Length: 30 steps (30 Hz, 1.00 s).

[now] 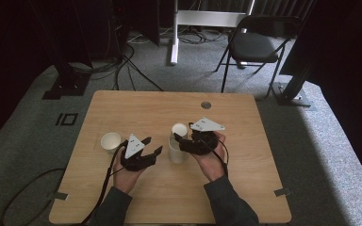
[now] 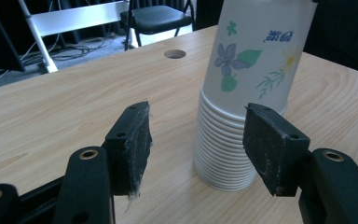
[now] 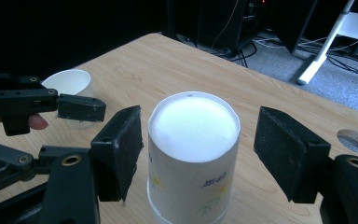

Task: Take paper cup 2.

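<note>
Here, floral upturned cup stack (image 2: 235, 116) standing mid-table; left gripper (image 2: 198, 144) gaping beside, right gripper (image 3: 198, 149) gaping astride top cup, sides not touching.

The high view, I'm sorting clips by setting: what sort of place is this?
Probably a lab or recording studio, not a home: a bare light wooden table on grey carpet, loose black cables trailing across the floor, a black folding chair, and dark metal stands at the sides.

From my seat I see grey carpet (image 1: 320, 141) around the wooden table (image 1: 136, 103), a black folding chair (image 1: 257, 44) behind it, cables (image 1: 122, 66) trailing across the floor, dark curtains (image 1: 9, 47) and a white frame (image 1: 202, 19).
</note>
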### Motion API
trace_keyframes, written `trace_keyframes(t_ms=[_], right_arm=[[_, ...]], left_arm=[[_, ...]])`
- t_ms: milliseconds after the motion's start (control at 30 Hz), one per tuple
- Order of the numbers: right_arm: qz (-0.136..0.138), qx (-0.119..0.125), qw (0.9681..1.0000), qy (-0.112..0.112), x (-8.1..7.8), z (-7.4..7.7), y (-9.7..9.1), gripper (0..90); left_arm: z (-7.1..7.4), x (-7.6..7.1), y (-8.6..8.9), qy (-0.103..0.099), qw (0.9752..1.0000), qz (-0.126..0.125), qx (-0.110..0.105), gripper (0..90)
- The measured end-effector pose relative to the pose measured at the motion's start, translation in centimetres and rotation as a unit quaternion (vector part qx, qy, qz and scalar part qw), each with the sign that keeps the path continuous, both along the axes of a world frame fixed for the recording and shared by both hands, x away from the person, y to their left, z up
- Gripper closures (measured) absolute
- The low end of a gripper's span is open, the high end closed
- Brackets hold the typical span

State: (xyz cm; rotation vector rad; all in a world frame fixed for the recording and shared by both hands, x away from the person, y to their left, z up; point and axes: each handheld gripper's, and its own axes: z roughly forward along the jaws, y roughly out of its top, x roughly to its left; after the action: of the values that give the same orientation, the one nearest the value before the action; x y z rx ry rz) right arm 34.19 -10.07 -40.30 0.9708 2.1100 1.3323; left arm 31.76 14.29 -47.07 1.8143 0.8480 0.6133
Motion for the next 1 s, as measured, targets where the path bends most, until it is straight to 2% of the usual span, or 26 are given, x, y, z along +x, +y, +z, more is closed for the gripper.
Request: trace_keyframes(t_ms=[167, 400, 600, 800, 1000], right_arm=[[0.001, -0.003, 1.0000, 0.002, 0.2, -0.2, 0.4, 31.5], [0.003, -0.009, 1.0000, 0.002, 0.5, -0.6, 0.9, 31.5], [0.000, -0.018, 0.9998, 0.005, 0.8, -1.0, 1.2, 31.6], [0.000, -0.025, 0.9996, 0.011, 1.2, -1.5, 1.5, 31.7], [-0.002, -0.031, 0.9994, 0.011, 1.4, -1.8, 1.6, 32.5]], left_arm=[[-0.1, 0.2, -0.3, 0.001, 1.0000, -0.006, -0.006, 41.5], [-0.2, 0.3, -0.8, -0.001, 1.0000, -0.010, -0.001, 40.9], [-0.4, 0.4, -1.5, -0.008, 0.9998, -0.020, 0.002, 40.8], [-0.8, 0.6, -2.2, -0.011, 0.9991, -0.042, 0.003, 40.2], [-1.1, 0.8, -2.8, -0.011, 0.9988, -0.048, 0.003, 39.3]])
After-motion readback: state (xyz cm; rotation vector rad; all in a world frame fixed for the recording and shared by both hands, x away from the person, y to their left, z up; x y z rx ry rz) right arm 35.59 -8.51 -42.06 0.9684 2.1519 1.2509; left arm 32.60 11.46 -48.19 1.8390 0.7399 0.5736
